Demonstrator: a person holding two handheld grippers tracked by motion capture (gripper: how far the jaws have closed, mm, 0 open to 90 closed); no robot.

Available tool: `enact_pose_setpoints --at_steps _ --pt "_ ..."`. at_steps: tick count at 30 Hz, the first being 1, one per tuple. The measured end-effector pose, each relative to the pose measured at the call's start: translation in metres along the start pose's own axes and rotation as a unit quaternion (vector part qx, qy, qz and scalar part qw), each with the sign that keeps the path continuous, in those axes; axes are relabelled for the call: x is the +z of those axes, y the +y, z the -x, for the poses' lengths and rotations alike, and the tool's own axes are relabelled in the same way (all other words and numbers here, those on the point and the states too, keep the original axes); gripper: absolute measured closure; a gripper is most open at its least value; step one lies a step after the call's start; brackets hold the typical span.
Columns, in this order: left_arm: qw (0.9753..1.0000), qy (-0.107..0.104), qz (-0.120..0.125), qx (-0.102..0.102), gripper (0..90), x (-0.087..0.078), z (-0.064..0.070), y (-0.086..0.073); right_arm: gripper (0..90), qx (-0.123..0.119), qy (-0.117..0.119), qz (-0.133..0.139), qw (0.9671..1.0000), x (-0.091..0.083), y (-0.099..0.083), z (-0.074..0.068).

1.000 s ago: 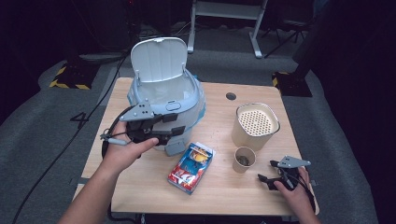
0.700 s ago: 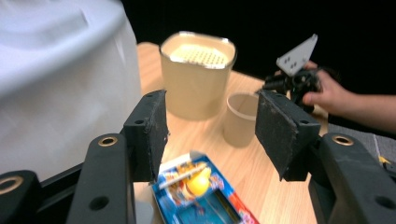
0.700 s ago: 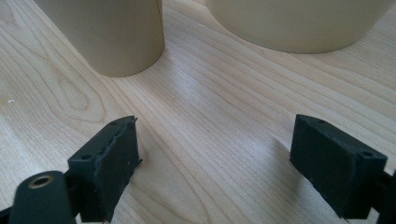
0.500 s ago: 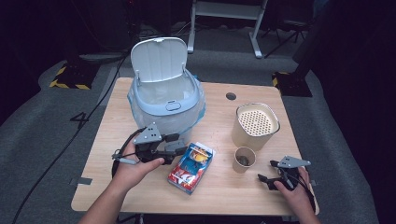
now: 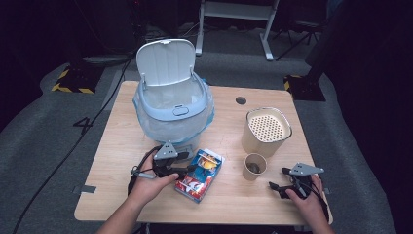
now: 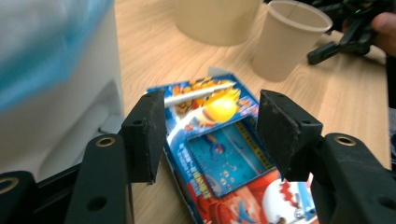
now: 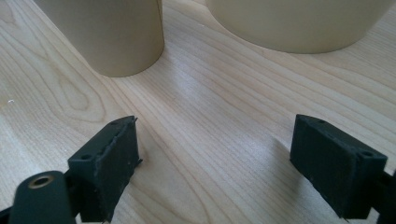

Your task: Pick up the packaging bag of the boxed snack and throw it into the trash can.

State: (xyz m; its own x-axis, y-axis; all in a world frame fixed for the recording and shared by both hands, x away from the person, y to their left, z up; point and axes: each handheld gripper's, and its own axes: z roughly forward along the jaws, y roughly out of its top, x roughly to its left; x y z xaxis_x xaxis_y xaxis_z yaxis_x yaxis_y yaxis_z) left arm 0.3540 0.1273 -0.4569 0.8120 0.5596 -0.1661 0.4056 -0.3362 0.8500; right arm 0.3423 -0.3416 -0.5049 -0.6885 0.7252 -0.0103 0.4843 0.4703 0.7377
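Low in the frame, the left gripper (image 6: 210, 135) hangs with jaws apart over the colourful box (image 6: 224, 154) lying flat on the table (image 5: 229, 204), the right gripper (image 7: 215, 163) likewise spread wide near the paper cup (image 5: 254, 166), lower right

Both grippers, left gripper (image 6: 210, 135) and right gripper (image 7: 215, 163), have chunky black jaws, brass-looking screw holes, grey triangular plates, probably bare forearms.
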Motion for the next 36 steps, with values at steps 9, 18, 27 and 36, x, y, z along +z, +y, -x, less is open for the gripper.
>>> enact_pose_setpoints --at_steps 9,18,27,36 --pt "0.9976 0.005 -0.068 -0.015 43.5 0.020 -0.004 -0.019 15.4 0.000 0.000 0.000 1.0000 0.000 0.000 0.000" --pt "0.9960 -0.003 -0.080 -0.038 46.5 0.025 -0.006 -0.025 15.4 0.000 0.000 0.000 1.0000 0.000 0.000 0.000" --pt "0.9934 -0.060 -0.097 -0.010 49.7 0.032 0.005 -0.024 15.4 0.000 0.000 0.000 1.0000 0.000 0.000 0.000" --pt "0.9943 -0.020 -0.102 -0.023 48.7 0.038 0.004 -0.018 15.4 0.000 0.000 0.000 1.0000 0.000 0.000 0.000"
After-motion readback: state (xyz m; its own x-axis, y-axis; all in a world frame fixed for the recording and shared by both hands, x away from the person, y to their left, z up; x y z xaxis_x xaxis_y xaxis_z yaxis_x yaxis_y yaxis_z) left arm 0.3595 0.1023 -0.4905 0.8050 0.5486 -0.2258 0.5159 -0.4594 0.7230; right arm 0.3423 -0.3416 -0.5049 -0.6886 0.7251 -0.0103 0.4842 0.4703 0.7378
